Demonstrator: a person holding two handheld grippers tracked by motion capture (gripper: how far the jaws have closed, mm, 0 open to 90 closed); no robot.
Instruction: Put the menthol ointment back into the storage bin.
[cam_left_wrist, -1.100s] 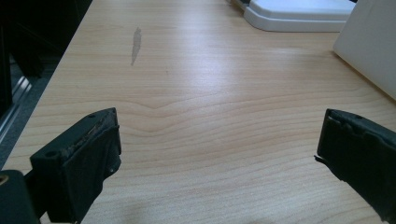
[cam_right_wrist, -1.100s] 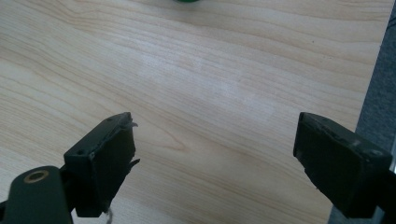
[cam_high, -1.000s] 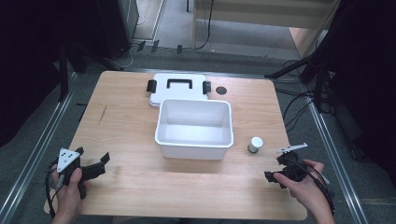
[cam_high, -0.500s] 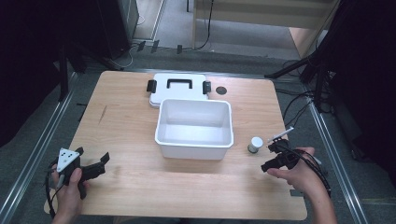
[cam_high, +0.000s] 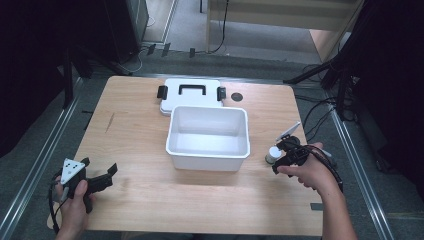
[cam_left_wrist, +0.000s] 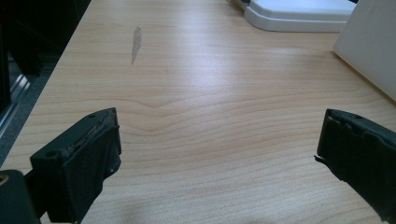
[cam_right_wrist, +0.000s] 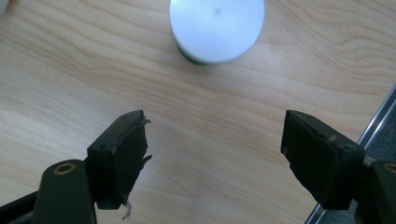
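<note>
We see a wooden table (cam_high: 140, 130). On it stand a white bin (cam_high: 209, 136), a white lid (cam_high: 190, 94) behind it, a dark disc (cam_high: 237, 97), and a small white-capped jar (cam_right_wrist: 216, 29) just ahead of the right gripper (cam_high: 285, 154), well apart from the left gripper (cam_high: 102, 177).

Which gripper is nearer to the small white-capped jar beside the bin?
Right. The right gripper is open just beside the jar, not touching it. The left gripper is open at the table's near left corner, with the white bin between it and the jar.
</note>
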